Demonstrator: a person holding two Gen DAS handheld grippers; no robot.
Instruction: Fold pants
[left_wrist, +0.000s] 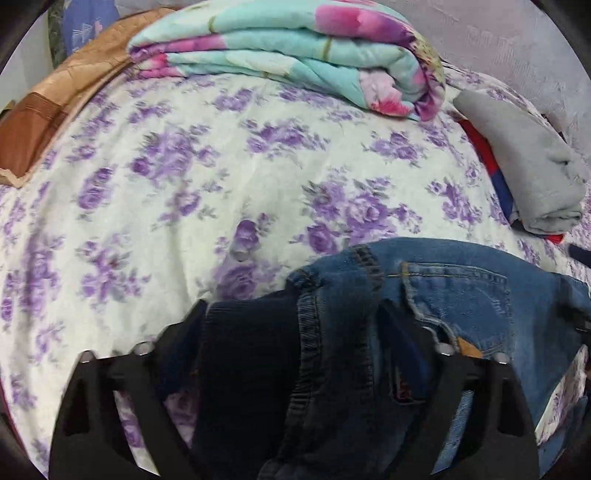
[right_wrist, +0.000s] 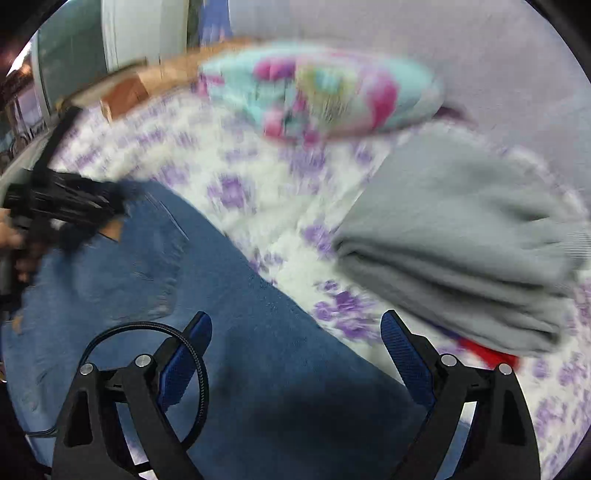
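Note:
Blue jeans (left_wrist: 443, 295) lie on a bed with a purple-flowered sheet (left_wrist: 184, 184). The waistband, with a dark ribbed band and a back pocket, is bunched between the fingers of my left gripper (left_wrist: 291, 314), whose jaws stand wide around the cloth. In the right wrist view the jeans (right_wrist: 258, 332) stretch from the left gripper (right_wrist: 74, 206) at far left down under my right gripper (right_wrist: 295, 325). The right gripper is open, hovering just above a jeans leg, with nothing between its blue pads (right_wrist: 402, 350).
A folded turquoise and pink quilt (left_wrist: 295, 55) lies at the back of the bed. A folded grey garment (left_wrist: 528, 166) on red and blue clothes sits at the right, close to my right gripper (right_wrist: 461, 240). A brown pillow (left_wrist: 44, 122) is at the left.

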